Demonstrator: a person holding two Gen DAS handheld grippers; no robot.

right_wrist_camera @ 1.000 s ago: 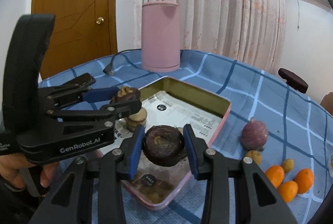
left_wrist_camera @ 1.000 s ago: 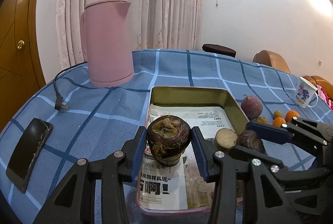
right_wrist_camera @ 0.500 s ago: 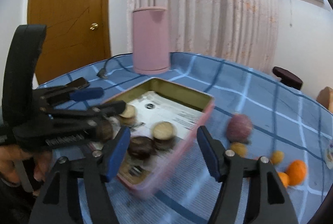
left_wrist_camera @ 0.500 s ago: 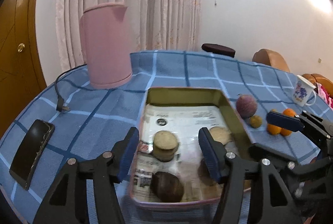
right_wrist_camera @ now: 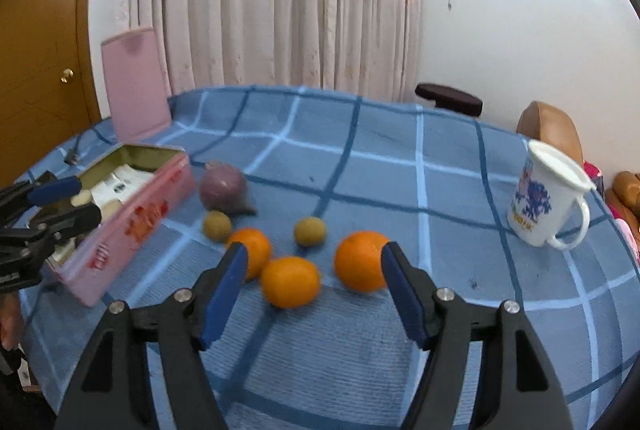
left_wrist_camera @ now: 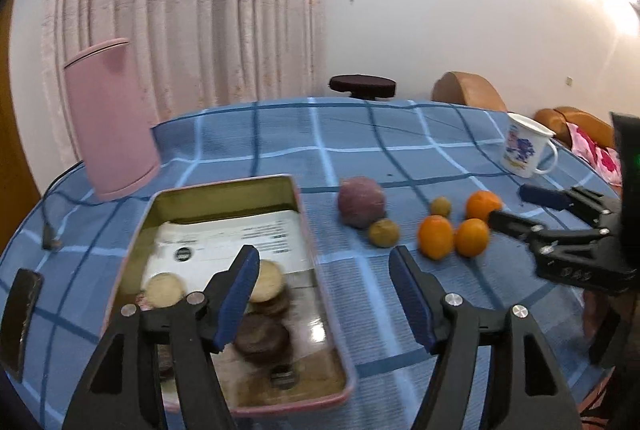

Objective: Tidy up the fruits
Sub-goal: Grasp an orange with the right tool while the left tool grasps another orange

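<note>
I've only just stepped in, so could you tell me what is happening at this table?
A person with a gripper in each hand is sorting fruit on a blue checked tablecloth. Both the left gripper and the right gripper are open and empty; the left's jaws have just been opening. Several brown fruits lie in the pink tin. The right gripper faces three oranges; two small greenish fruits and a purple fruit also wait outside.

Each claw is built of black plastic arms ending in two fingers faced with ribbed blue pads. On the left claw [left_wrist_camera: 324, 294] silver screw heads are seen at the finger joints, and the same are found on the right claw [right_wrist_camera: 314, 296]. White lettering, too blurred to be read, is borne on the right claw's black side, and a green light is shown on its body.
</note>
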